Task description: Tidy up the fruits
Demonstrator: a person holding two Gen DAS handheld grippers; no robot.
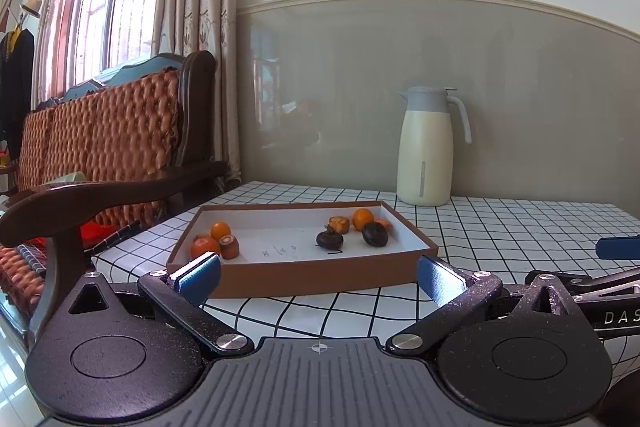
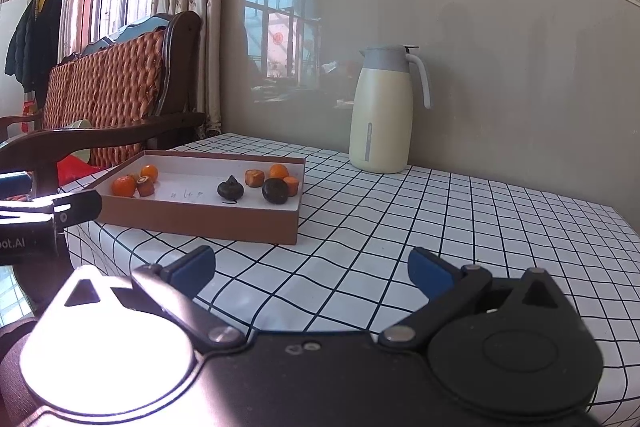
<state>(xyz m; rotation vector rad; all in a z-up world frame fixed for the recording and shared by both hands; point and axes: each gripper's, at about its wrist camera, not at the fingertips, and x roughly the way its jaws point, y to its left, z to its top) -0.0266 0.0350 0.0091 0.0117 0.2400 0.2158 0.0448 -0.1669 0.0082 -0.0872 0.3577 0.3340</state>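
Observation:
A shallow brown box (image 1: 312, 277) with a white inside sits on the checked table; it also shows in the right wrist view (image 2: 200, 219). At its left end lie small oranges (image 1: 205, 247) and a carrot piece (image 1: 229, 246). At its right end lie two dark round fruits (image 1: 329, 239) (image 1: 375, 233), an orange (image 1: 363, 218) and carrot pieces (image 1: 339, 225). My left gripper (image 1: 318, 277) is open and empty just before the box's near wall. My right gripper (image 2: 310, 267) is open and empty over the table, right of the box.
A cream thermos jug (image 1: 428, 147) stands at the back by the wall, also in the right wrist view (image 2: 382, 111). A wooden sofa (image 1: 104, 143) with woven cushions stands left of the table. The table's left edge (image 2: 80, 239) is near the box.

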